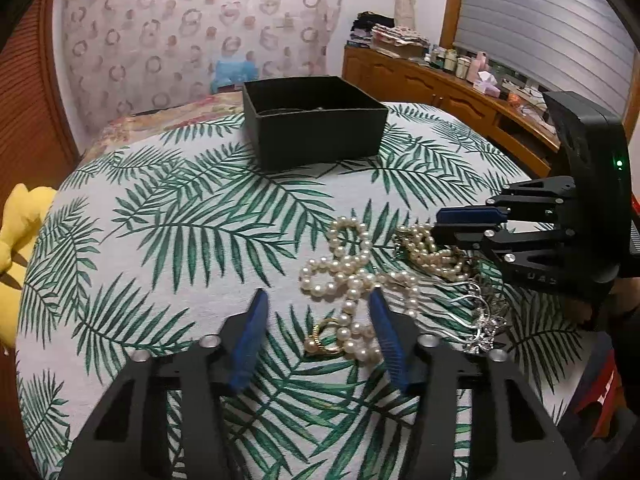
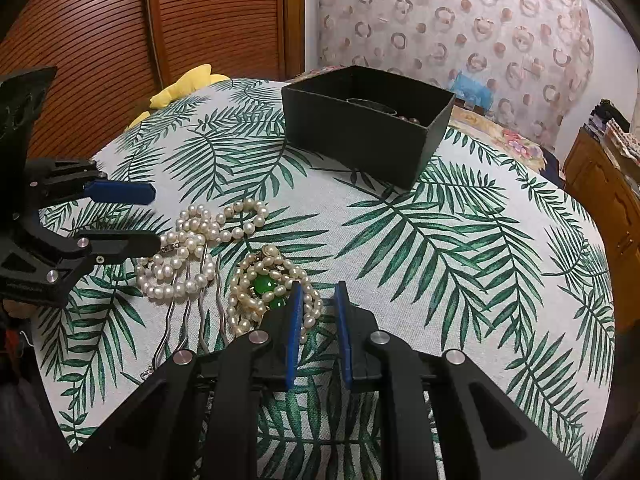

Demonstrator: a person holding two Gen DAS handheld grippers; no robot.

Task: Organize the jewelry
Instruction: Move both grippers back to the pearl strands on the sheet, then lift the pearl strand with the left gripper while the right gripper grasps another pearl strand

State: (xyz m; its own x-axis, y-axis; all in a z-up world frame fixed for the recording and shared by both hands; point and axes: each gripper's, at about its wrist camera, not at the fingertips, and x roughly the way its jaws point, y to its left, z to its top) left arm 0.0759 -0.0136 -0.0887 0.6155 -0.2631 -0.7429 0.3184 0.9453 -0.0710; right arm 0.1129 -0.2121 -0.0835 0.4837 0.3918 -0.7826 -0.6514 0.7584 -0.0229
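A white pearl necklace [image 1: 348, 268] lies tangled on the leaf-print tablecloth; it also shows in the right wrist view [image 2: 200, 240]. My left gripper [image 1: 318, 296] is open, its fingers either side of the necklace's near end and a gold ring [image 1: 322, 338]. A second pearl strand with green stones [image 2: 266, 286] lies beside my right gripper [image 2: 318, 286], which is narrowly open and empty, its left finger over the strand's edge. A silver hair comb [image 2: 192, 308] lies between the strands. The black open box [image 1: 312, 120] stands at the far side and holds some jewelry [image 2: 384, 112].
The round table [image 1: 180, 216] drops off on all sides. A yellow soft toy [image 1: 20, 236] sits at its left edge. A wooden dresser [image 1: 460, 88] with clutter stands at the right, wooden shutter doors [image 2: 120, 40] behind.
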